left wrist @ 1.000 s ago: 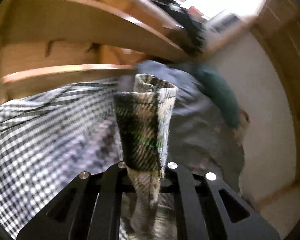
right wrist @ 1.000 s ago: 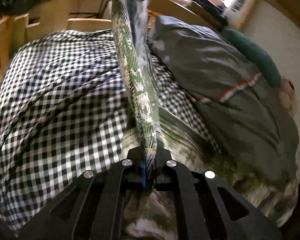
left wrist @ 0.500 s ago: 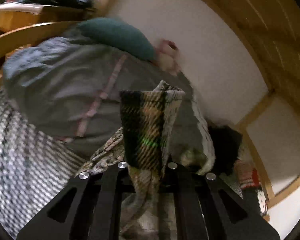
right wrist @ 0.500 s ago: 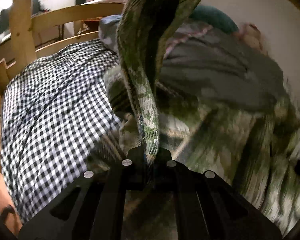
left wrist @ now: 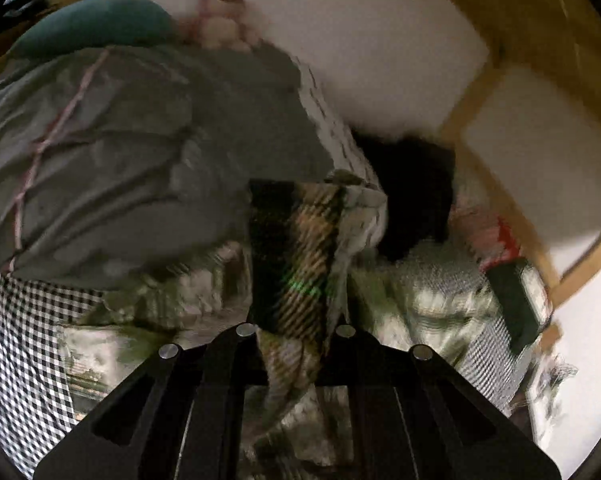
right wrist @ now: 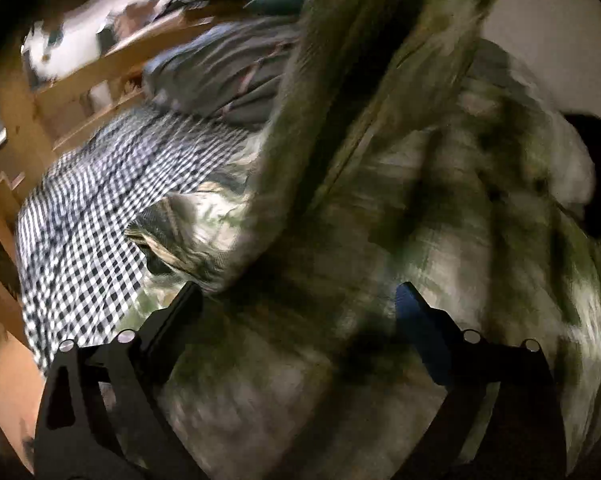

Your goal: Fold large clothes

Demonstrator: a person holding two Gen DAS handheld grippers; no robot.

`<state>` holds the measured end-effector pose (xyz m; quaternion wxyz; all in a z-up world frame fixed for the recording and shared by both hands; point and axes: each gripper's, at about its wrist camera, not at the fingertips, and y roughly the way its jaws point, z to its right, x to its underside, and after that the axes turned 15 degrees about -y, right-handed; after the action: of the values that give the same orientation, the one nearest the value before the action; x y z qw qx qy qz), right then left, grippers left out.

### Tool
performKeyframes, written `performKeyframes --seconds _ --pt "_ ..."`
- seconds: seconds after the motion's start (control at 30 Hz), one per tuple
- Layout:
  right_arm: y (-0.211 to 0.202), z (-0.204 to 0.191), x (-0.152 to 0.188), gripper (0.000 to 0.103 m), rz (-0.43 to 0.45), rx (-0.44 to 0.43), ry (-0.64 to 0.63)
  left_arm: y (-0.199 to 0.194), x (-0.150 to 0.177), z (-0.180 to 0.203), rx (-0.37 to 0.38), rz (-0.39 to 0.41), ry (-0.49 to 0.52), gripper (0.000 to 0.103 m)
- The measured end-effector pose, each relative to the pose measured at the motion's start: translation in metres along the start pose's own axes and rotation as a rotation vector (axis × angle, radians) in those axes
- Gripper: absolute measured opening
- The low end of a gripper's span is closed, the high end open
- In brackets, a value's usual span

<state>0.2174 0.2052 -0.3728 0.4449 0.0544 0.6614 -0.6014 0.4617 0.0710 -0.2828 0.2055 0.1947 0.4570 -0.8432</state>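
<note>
The left tongs (left wrist: pixel 296 334) are clamped on a fold of the plaid garment (left wrist: pixel 296 264), which stands up between them. The right tongs (right wrist: pixel 298 300) have just been opening and now stand wide, pressing on nothing; the garment's blurred cloth spreads beneath and rises ahead. It lies on the bed's checked sheet (right wrist: pixel 100 216), with a grey duvet (left wrist: pixel 140 152) and teal pillow (left wrist: pixel 96 24) beyond.
</note>
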Motion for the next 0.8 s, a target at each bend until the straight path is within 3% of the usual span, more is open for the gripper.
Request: performKeyframes --seconds 0.07,0.33,0.47,0.7,0.73,0.8 --pt "-0.018 0.017 0.019 0.096 -0.032 0.011 0.025 0.018 0.013 0.016 -0.021 -0.040 0.044 0.006" --pt "-0.085 0.112 0.103 0.096 -0.201 0.214 0.156 0.088 0.066 0.057 -0.130 -0.166 0.201 0.006" --pt "-0.101 0.155 0.117 0.096 -0.200 0.291 0.230 0.116 0.099 0.071 -0.178 -0.222 0.235 0.006" --pt "-0.118 0.202 0.114 0.096 -0.134 0.336 0.320 0.158 0.133 0.077 -0.314 -0.255 0.276 0.008" --pt "-0.118 0.210 0.111 0.096 -0.126 0.336 0.325 0.164 0.137 0.077 -0.327 -0.266 0.284 0.012" --pt "-0.120 0.222 0.106 0.096 -0.105 0.332 0.333 0.183 0.150 0.077 -0.342 -0.340 0.311 0.053"
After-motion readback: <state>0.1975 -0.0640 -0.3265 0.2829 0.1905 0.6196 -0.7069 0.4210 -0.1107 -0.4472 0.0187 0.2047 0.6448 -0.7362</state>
